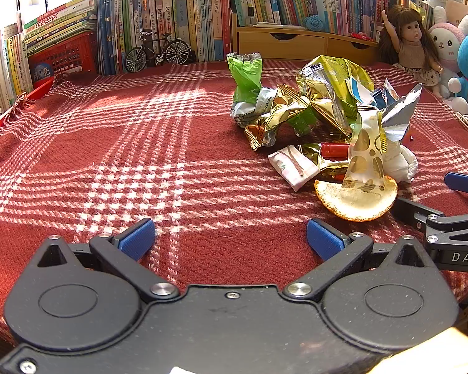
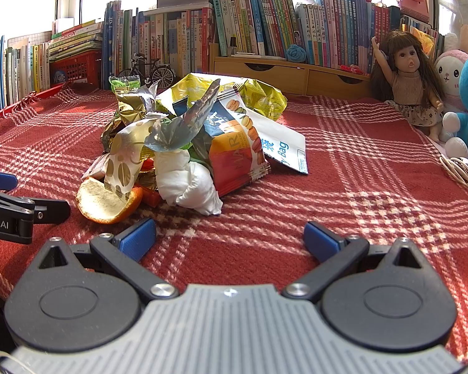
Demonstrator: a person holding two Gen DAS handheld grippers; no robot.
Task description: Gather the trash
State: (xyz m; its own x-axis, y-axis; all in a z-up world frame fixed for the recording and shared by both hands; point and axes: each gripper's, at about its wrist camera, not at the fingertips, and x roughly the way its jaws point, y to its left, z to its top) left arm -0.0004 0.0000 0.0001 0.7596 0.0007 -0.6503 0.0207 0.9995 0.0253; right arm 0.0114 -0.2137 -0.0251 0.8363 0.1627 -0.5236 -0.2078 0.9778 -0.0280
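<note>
On the red plaid worktop [image 2: 358, 162] the trash heap [image 2: 184, 131] sits just ahead of both tools, left [image 1: 231, 238] and right [image 2: 230, 238], each spread and empty; a careless pinch could scatter loose wrappers.

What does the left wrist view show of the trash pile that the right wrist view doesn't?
Only the left wrist view shows the small folded paper packet and the red tube. Only the right wrist view shows the macaron snack bag and the white bag with blue print. Both show the orange peel, the crumpled white tissue and the doll; both claws are open.
</note>
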